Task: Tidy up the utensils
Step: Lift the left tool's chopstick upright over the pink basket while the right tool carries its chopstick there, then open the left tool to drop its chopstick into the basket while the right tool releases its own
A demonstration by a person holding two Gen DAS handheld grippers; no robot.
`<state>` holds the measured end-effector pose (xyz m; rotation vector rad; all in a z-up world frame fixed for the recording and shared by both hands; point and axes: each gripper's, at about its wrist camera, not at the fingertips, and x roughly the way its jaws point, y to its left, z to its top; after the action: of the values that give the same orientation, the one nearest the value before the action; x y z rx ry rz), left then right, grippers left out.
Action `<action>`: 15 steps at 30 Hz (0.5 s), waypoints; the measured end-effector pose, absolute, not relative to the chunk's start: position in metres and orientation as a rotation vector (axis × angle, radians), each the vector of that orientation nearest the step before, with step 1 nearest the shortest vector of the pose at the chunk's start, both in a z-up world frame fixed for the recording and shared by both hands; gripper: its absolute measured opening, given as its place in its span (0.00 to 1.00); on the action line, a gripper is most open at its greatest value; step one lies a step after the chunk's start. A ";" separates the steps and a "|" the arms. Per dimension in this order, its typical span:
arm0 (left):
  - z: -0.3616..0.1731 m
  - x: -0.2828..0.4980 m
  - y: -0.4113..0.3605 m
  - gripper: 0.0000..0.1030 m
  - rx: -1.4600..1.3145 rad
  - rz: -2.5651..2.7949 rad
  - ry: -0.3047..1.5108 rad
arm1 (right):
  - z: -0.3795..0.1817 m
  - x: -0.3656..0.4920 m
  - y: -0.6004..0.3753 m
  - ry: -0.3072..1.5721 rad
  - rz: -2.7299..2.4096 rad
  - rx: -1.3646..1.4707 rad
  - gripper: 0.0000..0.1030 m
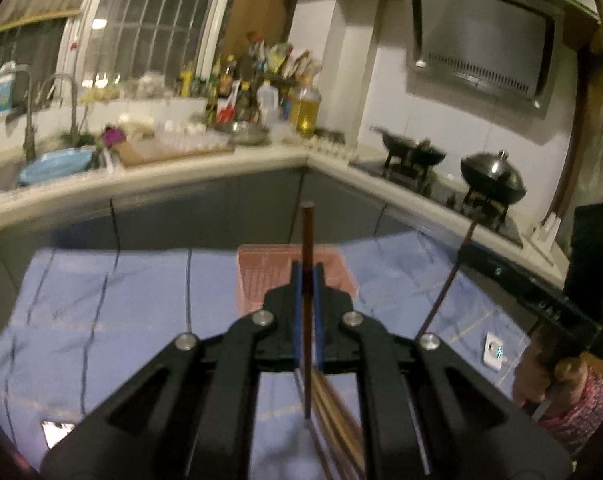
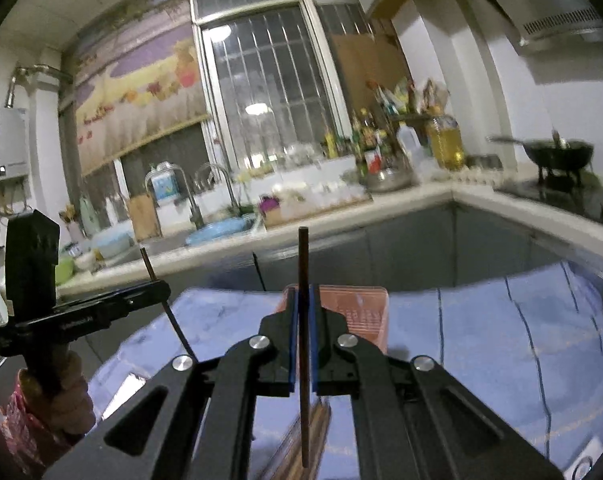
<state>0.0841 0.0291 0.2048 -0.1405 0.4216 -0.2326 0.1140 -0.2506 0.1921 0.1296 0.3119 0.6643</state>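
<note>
- The left gripper [image 1: 307, 280] is closed on one dark chopstick [image 1: 308, 312], which stands upright between its blue pads [image 1: 298, 312]; the stick reaches above the fingertips and also hangs below them.
- The right gripper [image 2: 303, 308] is closed in the same way on a second dark chopstick [image 2: 303, 320], also upright between its blue pads [image 2: 293, 340].
- Each gripper is seen in the other camera, lifted above the bench, with its stick passing through the jaws: the right one [image 1: 467, 246] at the right edge of the left view, the left one [image 2: 157, 286] at the left edge of the right view.
- Under the grippers a bundle of brown chopsticks [image 1: 333, 420] lies on the bench [image 1: 141, 320], which is covered with a blue cloth.
- Beyond the fingertips a pink basket [image 1: 257, 276] stands on the cloth near its far edge.
- Farther away is a kitchen counter [image 1: 221, 160] with bottles, a sink and two dark woks [image 1: 493, 178] on the stove.
</note>
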 end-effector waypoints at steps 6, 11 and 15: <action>0.273 0.109 0.028 0.05 -0.089 -0.195 0.262 | 0.247 0.154 -0.233 0.201 0.675 0.165 0.05; 0.283 0.151 0.028 0.05 -0.069 -0.137 0.235 | 0.266 0.196 -0.208 0.137 0.666 0.173 0.05; 0.254 0.196 0.031 0.05 -0.081 -0.126 0.312 | 0.245 0.226 -0.184 0.178 0.671 0.142 0.05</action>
<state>0.1960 0.0315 0.2539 -0.0808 0.3120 -0.1264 0.2256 -0.1840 0.2447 0.1418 0.1777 0.6708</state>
